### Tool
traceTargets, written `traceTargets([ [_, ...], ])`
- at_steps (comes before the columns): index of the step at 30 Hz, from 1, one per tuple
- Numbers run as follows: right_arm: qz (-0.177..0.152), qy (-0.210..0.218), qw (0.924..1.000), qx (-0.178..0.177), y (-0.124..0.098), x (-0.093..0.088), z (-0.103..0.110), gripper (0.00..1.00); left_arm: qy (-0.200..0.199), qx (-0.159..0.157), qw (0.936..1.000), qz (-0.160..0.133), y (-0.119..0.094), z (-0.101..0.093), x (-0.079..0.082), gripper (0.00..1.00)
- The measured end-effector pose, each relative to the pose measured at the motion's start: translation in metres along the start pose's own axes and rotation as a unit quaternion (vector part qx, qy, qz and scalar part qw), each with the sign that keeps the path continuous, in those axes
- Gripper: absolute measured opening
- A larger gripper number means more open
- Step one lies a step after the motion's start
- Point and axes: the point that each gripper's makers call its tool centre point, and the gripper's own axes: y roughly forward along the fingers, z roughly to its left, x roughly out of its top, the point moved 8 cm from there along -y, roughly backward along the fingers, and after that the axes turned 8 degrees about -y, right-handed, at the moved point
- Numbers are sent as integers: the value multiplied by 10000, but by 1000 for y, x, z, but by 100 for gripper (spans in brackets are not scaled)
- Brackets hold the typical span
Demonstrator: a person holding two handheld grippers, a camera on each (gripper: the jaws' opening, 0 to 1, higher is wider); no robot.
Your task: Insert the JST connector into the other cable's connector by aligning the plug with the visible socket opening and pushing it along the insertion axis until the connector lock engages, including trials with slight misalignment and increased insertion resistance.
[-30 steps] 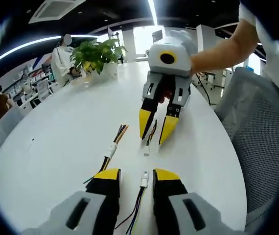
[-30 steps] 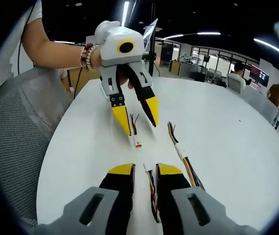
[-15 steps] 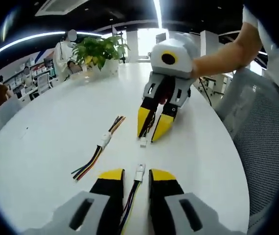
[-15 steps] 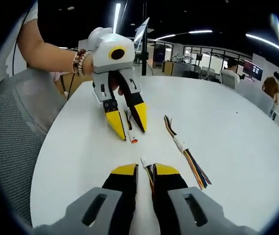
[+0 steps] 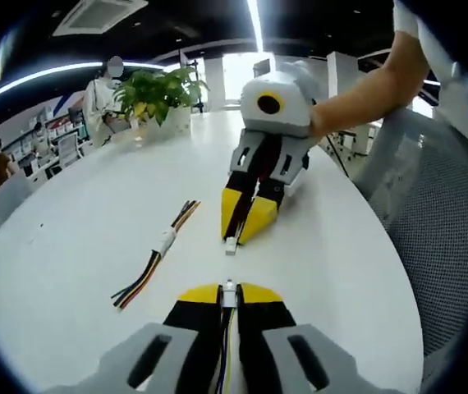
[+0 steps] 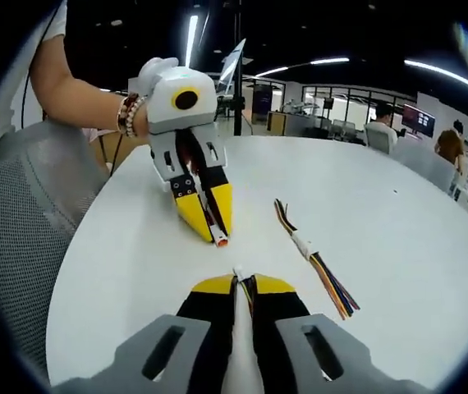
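So both my tongs are clamped down on cables right now. In the left gripper view my left tongs [image 5: 229, 293] are pinched on a multicoloured cable with its white connector [image 5: 229, 288] poking out just past the yellow tips. Across from it my right tongs [image 5: 240, 227] are squeezed on the other cable, and its little white plug [image 5: 231, 243] sticks out at the tip, pointing back toward my left one. The two connector ends are near each other but apart, roughly lined up over the white desk [image 5: 94, 238].

In the right gripper view it's the same thing mirrored: the right tongs [image 6: 244, 285] gripping their wires, the left tongs [image 6: 213, 222] facing them with the connector end showing an orange bit.

There's also a spare wire harness [image 6: 310, 258] lying flat on the desk off to the side, not touching anything. Potted plant [image 5: 157, 94] sits at the far end of the desk.
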Motion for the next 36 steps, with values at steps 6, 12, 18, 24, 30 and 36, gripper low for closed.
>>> traceTargets([
  [6,-97,136,9999,3,-3,5,2,3,93,-77,9999,58,3,-2,3,1],
  [12,-67,115,9999,-54,-9,11,4,3,410,-123,9987,267,7,-7,10,1],
  [18,21,-39,10000,14,-11,16,12,3,605,-111,9975,334,3,-9,22,1],
  [24,-40,-163,9999,-17,-12,26,12,3,843,-80,9956,392,2,-12,32,1],
  [30,-31,-232,9997,-40,-11,29,11,3,928,-74,9946,461,3,-12,33,1],
  [36,23,-190,9998,-33,-10,28,11,3,937,-44,9944,487,4,-13,34,1],
])
